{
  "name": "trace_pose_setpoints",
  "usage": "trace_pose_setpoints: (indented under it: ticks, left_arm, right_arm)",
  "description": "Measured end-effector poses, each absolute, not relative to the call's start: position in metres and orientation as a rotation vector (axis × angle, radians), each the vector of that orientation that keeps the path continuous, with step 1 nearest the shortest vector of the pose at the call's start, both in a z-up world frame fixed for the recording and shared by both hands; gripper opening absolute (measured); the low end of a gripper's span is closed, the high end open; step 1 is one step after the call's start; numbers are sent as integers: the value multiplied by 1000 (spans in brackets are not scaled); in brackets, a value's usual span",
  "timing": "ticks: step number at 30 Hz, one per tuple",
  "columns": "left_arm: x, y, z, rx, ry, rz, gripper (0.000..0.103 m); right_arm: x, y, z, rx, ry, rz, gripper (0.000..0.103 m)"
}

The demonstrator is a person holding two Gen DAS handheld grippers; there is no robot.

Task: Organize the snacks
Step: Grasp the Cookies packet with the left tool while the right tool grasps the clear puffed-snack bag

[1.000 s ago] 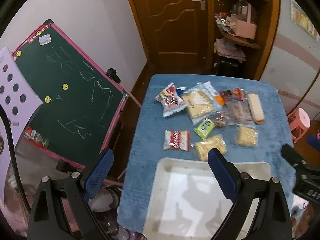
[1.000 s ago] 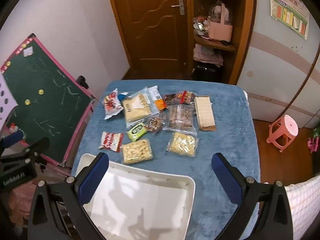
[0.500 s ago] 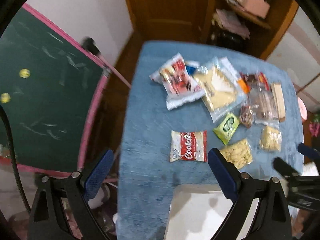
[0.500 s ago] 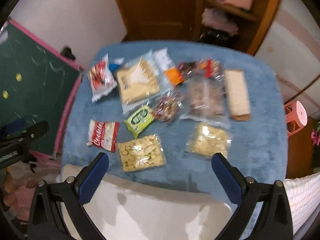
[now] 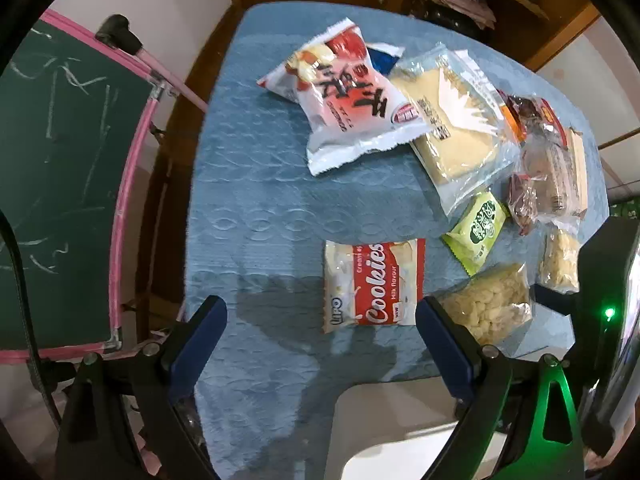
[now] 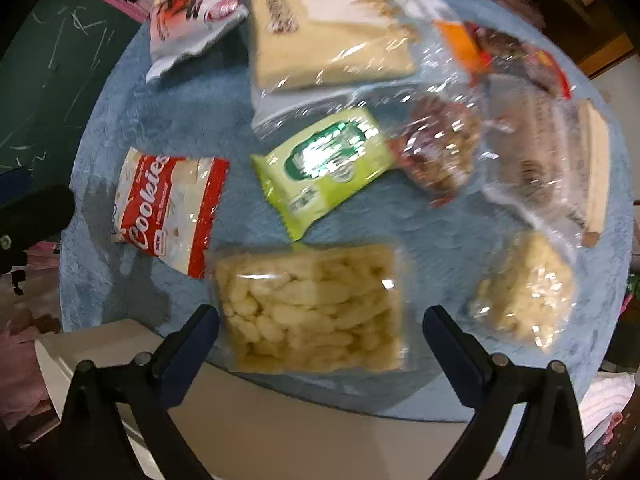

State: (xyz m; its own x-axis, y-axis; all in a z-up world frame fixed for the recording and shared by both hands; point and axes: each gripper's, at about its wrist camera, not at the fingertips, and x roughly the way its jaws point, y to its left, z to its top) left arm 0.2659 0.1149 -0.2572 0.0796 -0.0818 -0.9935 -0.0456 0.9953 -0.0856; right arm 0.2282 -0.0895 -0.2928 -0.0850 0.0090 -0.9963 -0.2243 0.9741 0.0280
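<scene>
With both grippers low over the blue cloth (image 5: 256, 184), nothing held in either.

Left gripper (image 5: 320, 332): jaws wide apart, empty, above the cookies pack (image 5: 374, 285), which lies flat just ahead of and between the fingers (image 5: 440, 344). Not touching it as far as visible.

Right gripper (image 6: 320, 334): jaws wide apart, empty, straddling the near edge of the clear puff bag (image 6: 314, 306). Contact with fingers (image 6: 192, 344) hard to tell, view blurred.

Snack layout on cloth, right view:
- cookies pack (image 6: 170, 208) left of puff bag, corners nearly touching
- green pack (image 6: 322, 168) just beyond puff bag, tilted
- second puff bag (image 6: 524, 292) to the right, apart from first
- nut bag (image 6: 440, 152) touching green pack's right end
- big cracker bag (image 6: 328, 46) at far centre
- red-white chip bag (image 6: 192, 12) far left, next to cracker bag
- wafer bar (image 6: 594, 168) at far right edge, beside clear brown-snack bag (image 6: 528, 160)

Left view: chip bag (image 5: 352, 96) overlaps edge of cracker bag (image 5: 452, 128); green pack (image 5: 478, 232) right of cookies.

White tray (image 6: 280, 420) at near edge of table, directly under right gripper; corner also in left view (image 5: 384, 432). Nothing seen in visible part.

Chalkboard (image 5: 52, 184) beside table at left.
</scene>
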Motion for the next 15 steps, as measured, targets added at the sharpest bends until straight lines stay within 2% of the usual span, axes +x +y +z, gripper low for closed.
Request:
trace_pose_setpoints:
  ticks: [6, 15]
  left_arm:
    - [273, 102, -278, -87, 1537, -53, 95]
    - [287, 81, -314, -62, 1618, -29, 95]
  right_arm:
    - [234, -98, -296, -151, 1671, 187, 86]
    - [244, -142, -297, -1, 1648, 95, 84]
